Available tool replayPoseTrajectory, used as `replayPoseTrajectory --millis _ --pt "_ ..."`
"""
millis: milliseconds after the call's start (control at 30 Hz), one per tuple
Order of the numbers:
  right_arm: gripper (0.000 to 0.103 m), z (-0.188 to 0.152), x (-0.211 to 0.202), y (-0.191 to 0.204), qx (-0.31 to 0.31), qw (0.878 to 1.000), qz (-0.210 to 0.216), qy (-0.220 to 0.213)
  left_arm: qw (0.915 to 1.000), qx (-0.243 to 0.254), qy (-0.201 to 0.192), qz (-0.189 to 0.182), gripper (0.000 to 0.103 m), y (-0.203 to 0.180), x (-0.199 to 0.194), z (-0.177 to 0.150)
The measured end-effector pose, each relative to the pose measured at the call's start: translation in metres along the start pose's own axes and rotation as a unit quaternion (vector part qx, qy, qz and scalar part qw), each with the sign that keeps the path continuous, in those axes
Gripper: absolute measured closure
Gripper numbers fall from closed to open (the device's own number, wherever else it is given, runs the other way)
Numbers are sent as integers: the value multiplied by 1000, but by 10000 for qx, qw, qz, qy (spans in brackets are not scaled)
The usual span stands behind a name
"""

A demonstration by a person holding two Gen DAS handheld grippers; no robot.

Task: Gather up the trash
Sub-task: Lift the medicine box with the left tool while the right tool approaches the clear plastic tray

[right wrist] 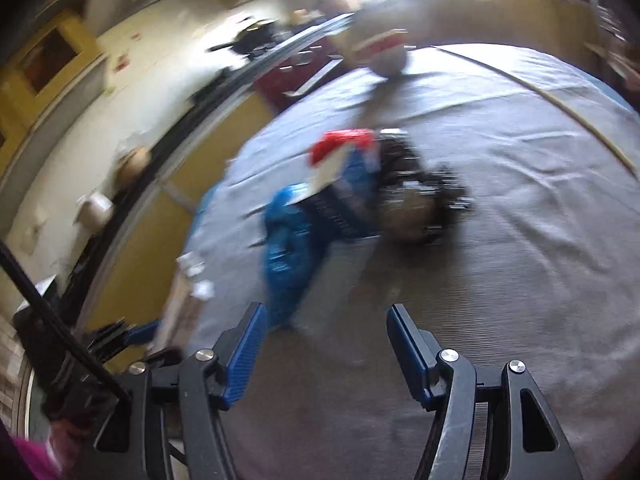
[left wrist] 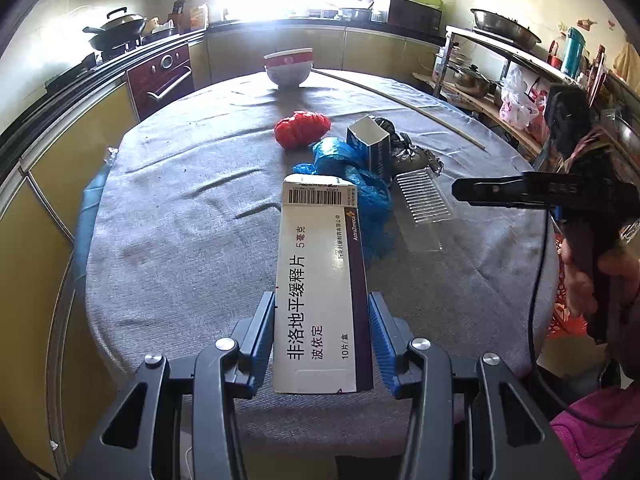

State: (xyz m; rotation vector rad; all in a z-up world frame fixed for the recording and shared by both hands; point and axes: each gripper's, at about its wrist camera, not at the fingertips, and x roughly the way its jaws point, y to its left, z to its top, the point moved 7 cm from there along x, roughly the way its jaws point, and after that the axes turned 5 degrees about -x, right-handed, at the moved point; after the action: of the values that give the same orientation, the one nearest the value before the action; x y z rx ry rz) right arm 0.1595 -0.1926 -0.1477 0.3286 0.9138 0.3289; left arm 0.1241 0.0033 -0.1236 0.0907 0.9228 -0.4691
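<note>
My left gripper [left wrist: 322,300] is shut on a white and purple medicine box [left wrist: 320,280] and holds it above the grey tablecloth [left wrist: 180,220]. Past it lie a crumpled red bag [left wrist: 302,128], a blue plastic bag [left wrist: 352,180], a small open carton [left wrist: 370,144], a dark foil wad [left wrist: 408,152] and a clear ribbed plastic tray [left wrist: 424,196]. My right gripper [right wrist: 324,320] is open and empty above the cloth, facing the same pile: the blue bag [right wrist: 286,236], the red bag [right wrist: 340,144]. It shows from the side in the left wrist view [left wrist: 460,190]. The right wrist view is blurred.
A white bowl with a red band [left wrist: 289,66] stands at the table's far side. A thin stick [left wrist: 400,106] lies along the far right edge. Kitchen cabinets [left wrist: 60,152], a stove with a wok [left wrist: 116,30] and a shelf rack [left wrist: 500,64] surround the table.
</note>
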Motion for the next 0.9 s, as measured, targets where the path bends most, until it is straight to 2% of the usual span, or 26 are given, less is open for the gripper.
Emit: replayPoseTrajectory --millis 67,133,367,533,667,800,900 --pt "37 2 3 -8 192 9998 -104 27 10000 -24 -17 15 56 0 0 1" --pt "37 2 8 -9 369 9993 -35 50 10000 -57 -33 6 56 0 -2 2" --pt "37 -7 35 3 441 9981 -186 387 9999 -72 -55 50 56 0 -5 2" --pt "36 -14 49 -6 1032 9932 71 543 10000 -66 -33 34 56 -1 -4 1" --pt "36 -12 54 -5 1134 9917 134 590 9999 -114 -13 -2 56 -1 -1 2" --pt "41 -10 59 -4 1276 9895 321 601 9999 -113 -4 -8 56 -1 -1 0" --pt "54 -6 58 3 1110 9914 429 537 9999 -140 0 5 56 1 -1 0"
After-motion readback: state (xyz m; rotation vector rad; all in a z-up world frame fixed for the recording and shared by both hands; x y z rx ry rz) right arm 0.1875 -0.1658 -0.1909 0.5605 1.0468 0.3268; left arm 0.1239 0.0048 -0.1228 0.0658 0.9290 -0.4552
